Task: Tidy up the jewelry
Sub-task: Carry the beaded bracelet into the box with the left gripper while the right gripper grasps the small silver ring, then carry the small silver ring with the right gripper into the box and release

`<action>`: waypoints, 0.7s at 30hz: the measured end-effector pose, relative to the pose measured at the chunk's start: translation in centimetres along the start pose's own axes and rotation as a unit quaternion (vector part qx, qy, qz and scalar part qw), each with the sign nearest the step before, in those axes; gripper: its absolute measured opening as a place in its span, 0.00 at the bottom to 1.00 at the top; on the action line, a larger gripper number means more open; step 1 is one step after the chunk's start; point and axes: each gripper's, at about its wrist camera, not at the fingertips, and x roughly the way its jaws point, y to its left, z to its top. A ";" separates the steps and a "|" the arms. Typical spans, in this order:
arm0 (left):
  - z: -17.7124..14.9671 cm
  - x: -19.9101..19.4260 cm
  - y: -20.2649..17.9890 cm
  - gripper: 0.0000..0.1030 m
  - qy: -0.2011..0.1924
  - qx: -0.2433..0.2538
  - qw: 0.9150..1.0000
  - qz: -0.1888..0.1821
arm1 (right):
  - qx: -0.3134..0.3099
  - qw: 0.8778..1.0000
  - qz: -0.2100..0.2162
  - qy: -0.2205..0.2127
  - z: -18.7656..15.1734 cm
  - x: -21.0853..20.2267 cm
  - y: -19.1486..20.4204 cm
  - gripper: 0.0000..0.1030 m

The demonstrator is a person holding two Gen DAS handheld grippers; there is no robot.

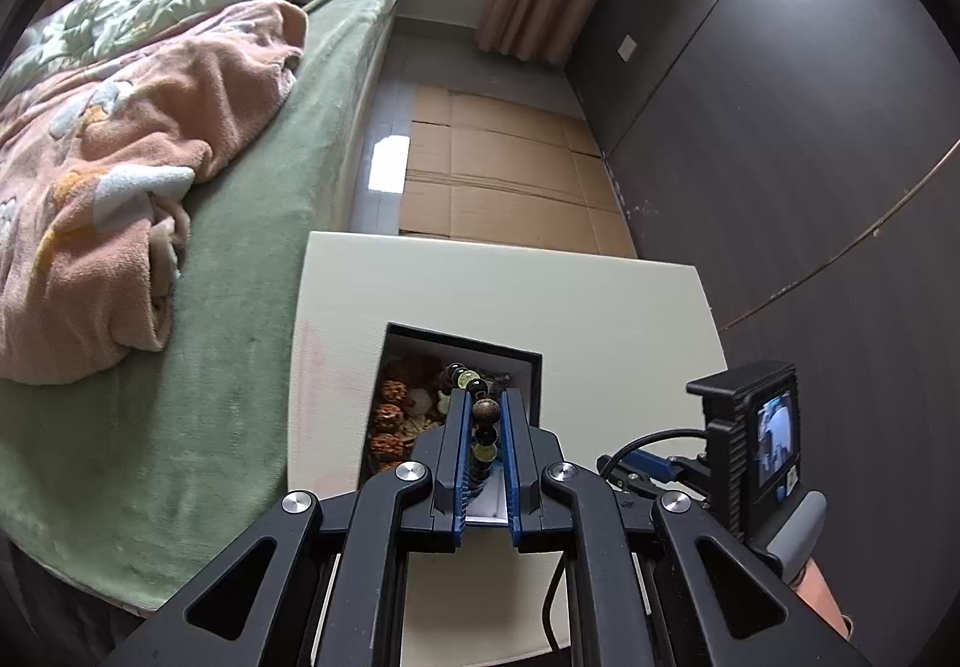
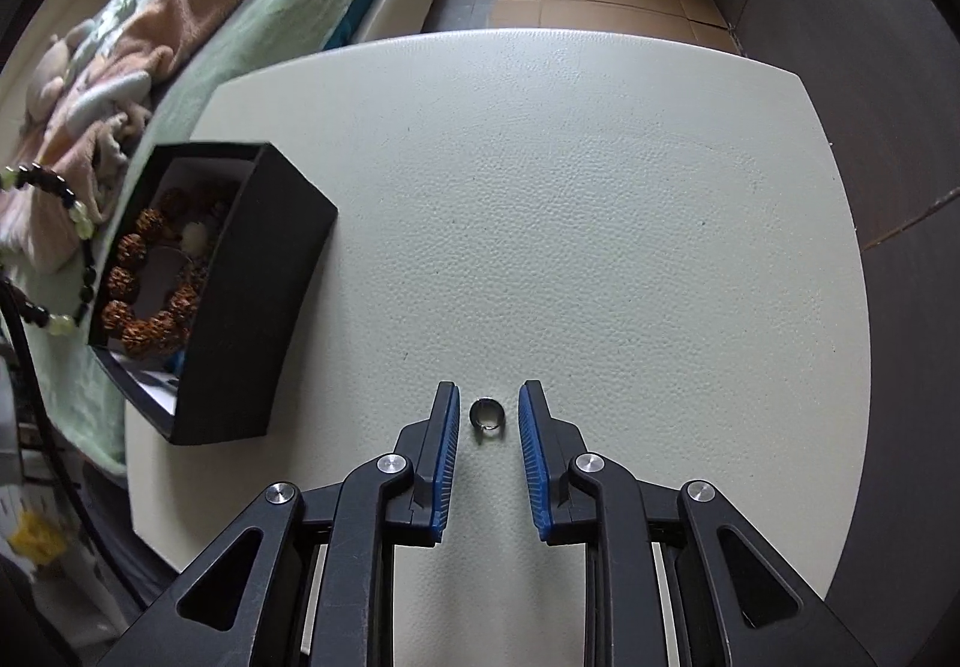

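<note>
partly done: the black box ahead-left of the right gripper already holds brown beaded pieces. the left gripper is clamped on a bead bracelet above that box, not yet deposited. the right gripper's jaws stand narrowly apart around a small ring on the table, pads not touching it; the ring is still to be boxed.

Most of the white surface lies bare — open passage across its middle and far side. The black box stands at its left edge, walls upright, the only obstacle there. Beyond that edge the bed crowds close — the dark wall bounds the right.
</note>
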 end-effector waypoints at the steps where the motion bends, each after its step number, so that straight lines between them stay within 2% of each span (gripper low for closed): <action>1: 0.1 -0.1 0.2 0.10 -0.001 -0.001 1.000 -0.001 | -0.004 1.000 -0.007 0.005 0.0 0.3 0.2 0.21; 4: 0.3 -0.2 0.8 0.10 -0.003 -0.005 1.000 -0.005 | -0.020 0.999 -0.028 0.006 -0.1 0.4 0.9 0.20; 5: 0.4 -0.1 1.1 0.10 -0.002 -0.007 1.000 -0.008 | -0.023 0.999 -0.034 0.008 -0.1 0.4 1.0 0.14; 8: 0.6 0.3 1.3 0.10 0.000 -0.008 1.000 -0.015 | -0.021 0.999 -0.037 0.011 -0.2 0.3 0.9 0.14; 17: 1.0 2.6 1.8 0.10 0.017 -0.024 0.999 -0.034 | 0.014 0.999 -0.004 -0.031 -1.0 -3.6 -0.6 0.14; 21: 1.0 4.3 2.7 0.14 0.059 -0.049 0.996 -0.042 | 0.016 0.998 0.013 -0.057 -1.1 -6.2 -0.5 0.14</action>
